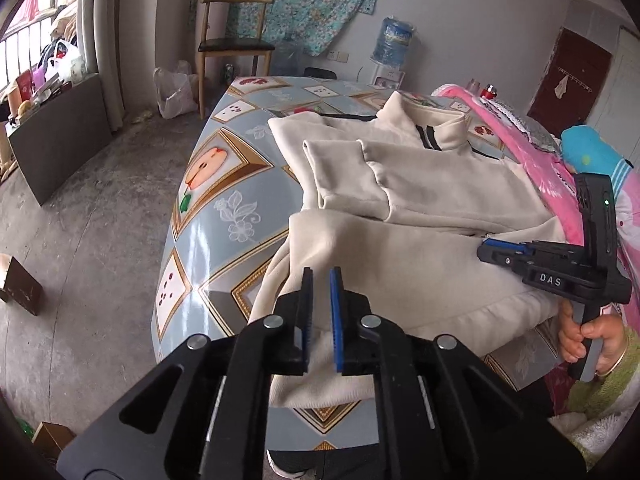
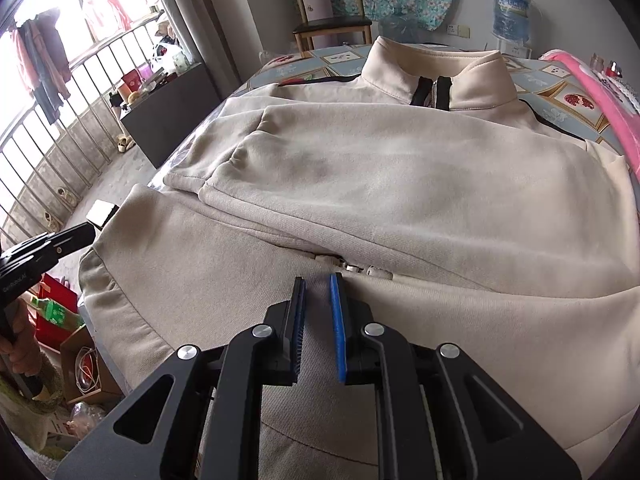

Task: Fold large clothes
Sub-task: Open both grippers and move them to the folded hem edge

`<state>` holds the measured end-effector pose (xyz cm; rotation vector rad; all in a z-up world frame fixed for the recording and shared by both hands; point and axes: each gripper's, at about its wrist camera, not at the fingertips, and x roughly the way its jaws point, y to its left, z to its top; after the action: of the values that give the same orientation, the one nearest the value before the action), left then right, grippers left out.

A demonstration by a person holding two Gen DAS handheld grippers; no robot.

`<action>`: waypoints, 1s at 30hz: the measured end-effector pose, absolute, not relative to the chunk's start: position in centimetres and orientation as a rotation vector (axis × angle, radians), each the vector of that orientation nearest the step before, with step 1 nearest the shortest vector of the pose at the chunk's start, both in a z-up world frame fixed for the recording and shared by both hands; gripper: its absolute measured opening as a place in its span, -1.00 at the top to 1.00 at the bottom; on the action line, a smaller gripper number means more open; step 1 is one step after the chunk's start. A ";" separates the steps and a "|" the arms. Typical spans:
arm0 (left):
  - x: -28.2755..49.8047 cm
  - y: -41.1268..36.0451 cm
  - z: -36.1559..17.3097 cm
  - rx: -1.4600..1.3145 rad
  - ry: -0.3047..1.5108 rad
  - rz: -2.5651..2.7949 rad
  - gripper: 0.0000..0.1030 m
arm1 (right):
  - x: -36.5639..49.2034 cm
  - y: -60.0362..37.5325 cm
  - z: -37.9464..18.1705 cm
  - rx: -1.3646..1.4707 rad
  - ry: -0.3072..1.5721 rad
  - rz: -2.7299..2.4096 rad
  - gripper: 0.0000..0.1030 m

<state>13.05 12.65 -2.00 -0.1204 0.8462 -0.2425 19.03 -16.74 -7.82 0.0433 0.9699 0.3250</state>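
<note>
Beneath your right claw (image 2: 318, 280) the jacket (image 2: 400, 184) runs off the lower picture edge, so you cannot see its hem. Beyond it, the jacket hides most of the tabletop (image 2: 344, 56). Under your left claw (image 1: 322, 276) the cloth's hanging end is covered by the claw's body.

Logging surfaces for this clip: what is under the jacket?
The jacket lies on a table covered by a patterned blue cloth with fruit pictures. Its hem hangs over the near edge. Whatever lies between jacket and cloth is covered and cannot be seen.
</note>
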 end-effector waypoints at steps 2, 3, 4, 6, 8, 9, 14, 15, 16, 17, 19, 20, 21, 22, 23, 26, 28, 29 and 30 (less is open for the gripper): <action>14.1 12.2 -2.1 -0.140 0.859 -0.270 0.72 | 19.0 -16.8 -7.8 0.048 0.968 0.326 0.77; 14.8 12.0 -2.6 -0.177 0.889 -0.333 0.66 | 19.0 -16.8 -7.9 0.050 0.966 0.327 0.77; 15.5 11.9 -3.4 -0.228 0.930 -0.397 0.66 | 19.0 -16.8 -7.9 0.051 0.965 0.328 0.77; 16.7 12.0 -5.1 -0.284 0.985 -0.381 0.67 | 19.0 -16.8 -7.8 0.052 0.964 0.331 0.77; 17.2 12.9 -5.8 -0.321 0.990 -0.327 0.97 | 18.9 -16.8 -7.8 0.052 0.964 0.336 0.77; 17.1 13.7 -5.6 -0.345 0.977 -0.299 0.97 | 18.9 -16.9 -7.8 0.052 0.964 0.338 0.77; 15.1 17.2 -2.8 -0.309 0.855 -0.088 0.77 | 19.0 -17.1 -7.8 0.063 0.963 0.355 0.77; 15.1 17.6 -2.5 -0.335 0.853 -0.108 0.77 | 19.0 -17.1 -7.8 0.065 0.962 0.358 0.77; 15.2 17.7 -2.3 -0.342 0.855 -0.127 0.77 | 19.0 -17.1 -7.9 0.067 0.962 0.362 0.77; 15.2 17.3 -2.1 -0.332 0.859 -0.155 0.74 | 19.0 -17.2 -7.9 0.070 0.961 0.365 0.77; 15.8 15.6 -2.4 -0.299 0.887 -0.226 0.72 | 19.0 -17.2 -7.9 0.082 0.960 0.367 0.77; 16.1 14.8 -2.8 -0.294 0.907 -0.255 0.72 | 19.0 -17.3 -7.9 0.086 0.959 0.366 0.77; 16.4 13.9 -3.3 -0.290 0.930 -0.273 0.72 | 19.0 -17.2 -7.9 0.088 0.959 0.363 0.77; 16.7 13.1 -3.9 -0.275 0.957 -0.270 0.72 | 19.0 -17.2 -7.9 0.086 0.959 0.361 0.77; 16.9 12.6 -4.6 -0.243 0.991 -0.234 0.72 | 18.9 -17.2 -7.9 0.081 0.959 0.358 0.77; 15.2 13.2 -5.0 -0.198 0.997 -0.151 0.72 | 18.8 -16.9 -7.8 0.061 0.956 0.352 0.77; 13.9 14.3 -5.0 -0.148 1.003 -0.050 0.60 | 18.8 -16.9 -7.9 0.059 0.955 0.354 0.77; 13.1 15.1 -5.0 -0.139 1.006 0.002 0.51 | 18.9 -17.0 -7.9 0.063 0.955 0.357 0.77; 12.4 15.9 -5.1 -0.144 1.016 0.026 0.56 | 18.9 -17.1 -7.9 0.068 0.956 0.361 0.77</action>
<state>12.37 15.94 -5.07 -0.1439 1.0161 0.0260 18.90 -17.08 -7.90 0.0680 0.9560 0.3606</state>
